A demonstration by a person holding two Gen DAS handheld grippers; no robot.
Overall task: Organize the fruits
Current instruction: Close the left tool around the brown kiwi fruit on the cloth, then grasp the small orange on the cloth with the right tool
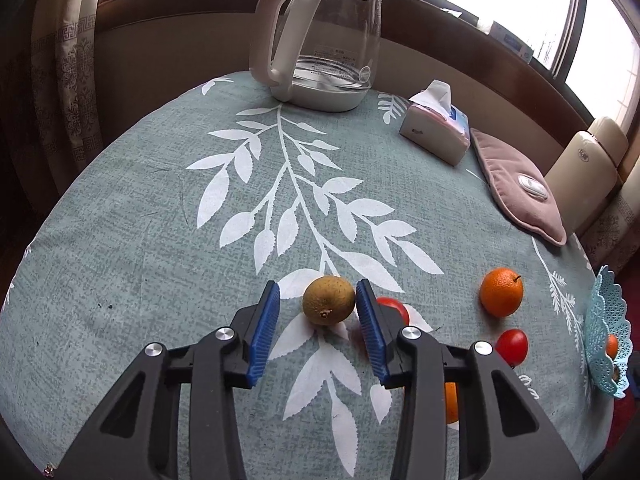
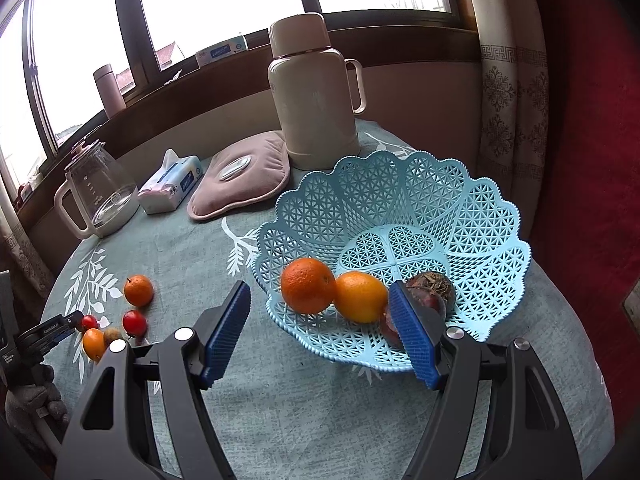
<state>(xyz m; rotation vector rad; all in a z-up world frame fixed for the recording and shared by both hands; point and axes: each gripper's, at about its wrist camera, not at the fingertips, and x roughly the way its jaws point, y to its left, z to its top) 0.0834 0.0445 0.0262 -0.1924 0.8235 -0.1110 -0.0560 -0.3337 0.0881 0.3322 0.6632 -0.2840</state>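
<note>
Blue ribbed pads of my left fingers [image 1: 316,312] are flanking the brown russet fruit [image 1: 329,300]; the right pad is touching its skin, the left one standing a gap away, so not pinching yet. I am bracketing it at its widest, likely for a lift toward the basket [image 2: 472,216]. Beyond the right pad, a red tomato [image 1: 396,309] is peeking out. My right fingers [image 2: 320,316] are hanging spread over the lattice plastic rim, holding nothing; two smooth oranges [image 2: 307,285] are lying between them.
</note>
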